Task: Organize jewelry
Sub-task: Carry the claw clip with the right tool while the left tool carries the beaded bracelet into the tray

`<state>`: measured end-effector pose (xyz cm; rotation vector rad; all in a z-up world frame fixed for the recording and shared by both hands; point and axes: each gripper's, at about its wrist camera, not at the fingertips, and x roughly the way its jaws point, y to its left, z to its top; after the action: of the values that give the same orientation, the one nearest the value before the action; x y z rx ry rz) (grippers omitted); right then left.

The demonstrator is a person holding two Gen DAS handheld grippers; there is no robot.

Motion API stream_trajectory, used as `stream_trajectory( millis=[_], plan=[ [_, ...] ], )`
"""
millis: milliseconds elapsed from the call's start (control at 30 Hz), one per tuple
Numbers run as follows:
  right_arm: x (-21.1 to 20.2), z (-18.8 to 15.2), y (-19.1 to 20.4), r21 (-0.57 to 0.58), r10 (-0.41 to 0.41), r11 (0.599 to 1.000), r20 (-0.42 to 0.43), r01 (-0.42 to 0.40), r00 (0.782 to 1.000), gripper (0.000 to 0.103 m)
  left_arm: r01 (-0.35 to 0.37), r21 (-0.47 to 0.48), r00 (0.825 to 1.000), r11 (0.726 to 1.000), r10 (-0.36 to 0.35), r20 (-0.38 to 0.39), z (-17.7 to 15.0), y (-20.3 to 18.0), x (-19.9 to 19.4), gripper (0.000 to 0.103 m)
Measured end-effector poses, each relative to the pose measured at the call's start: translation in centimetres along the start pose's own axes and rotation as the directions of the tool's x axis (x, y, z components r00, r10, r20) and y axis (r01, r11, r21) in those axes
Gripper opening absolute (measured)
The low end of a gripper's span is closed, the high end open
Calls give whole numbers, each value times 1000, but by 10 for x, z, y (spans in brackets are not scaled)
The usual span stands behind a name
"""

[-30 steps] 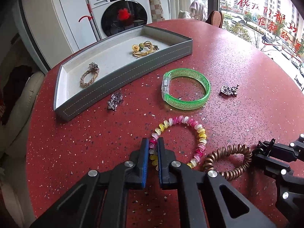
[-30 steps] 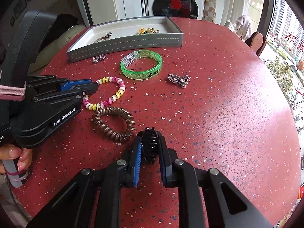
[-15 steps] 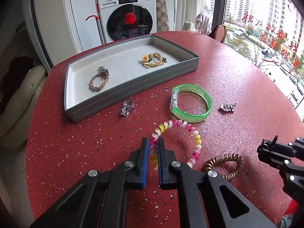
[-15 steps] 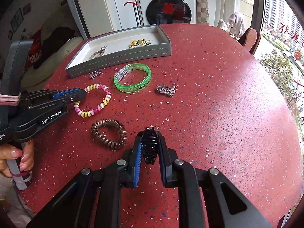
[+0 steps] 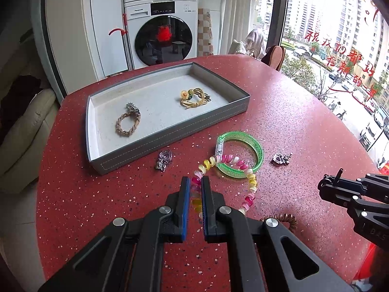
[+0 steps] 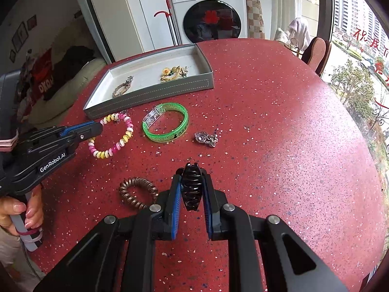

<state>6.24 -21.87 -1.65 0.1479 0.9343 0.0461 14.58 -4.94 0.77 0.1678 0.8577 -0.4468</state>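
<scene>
both fingers clamped on jewelry above the red desk

the left gripper (image 5: 195, 189) has its fingers pressed together on one side of the pink-and-yellow bead bracelet (image 5: 245, 168), and the rest of the loop hangs out in front of them, over the desk (image 5: 291, 126). the right gripper (image 6: 192, 187) has its fingers clamped on a black claw hair clip (image 6: 192, 185), held upright between the blue pads.

on the desk lie a green glitter bangle (image 5: 257, 146), a silver charm (image 5: 281, 158) to its right, another silver charm (image 5: 164, 159) just beside the near wall of the grey tray (image 5: 170, 143), and a brown spiral hair tie (image 6: 137, 192) close to the right gripper. inside the tray sit a braided tan bracelet (image 5: 127, 123) and a gold piece with a yellow flower (image 5: 194, 97), well apart from each other. a hand (image 6: 18, 210) grips the left gripper's handle.
</scene>
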Motion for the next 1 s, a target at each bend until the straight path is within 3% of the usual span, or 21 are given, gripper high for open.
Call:
stream_trajectory(
  millis=[467, 1000],
  plan=[
    [19, 45, 16, -59, 37, 998, 0, -37, 999, 19, -11, -61, 1000, 998, 12, 24, 21, 29, 7, 27],
    [53, 123, 42, -127, 114, 986, 18, -111, 993, 19, -34, -180, 998, 983, 44, 53, 65, 83, 28, 27]
  ],
)
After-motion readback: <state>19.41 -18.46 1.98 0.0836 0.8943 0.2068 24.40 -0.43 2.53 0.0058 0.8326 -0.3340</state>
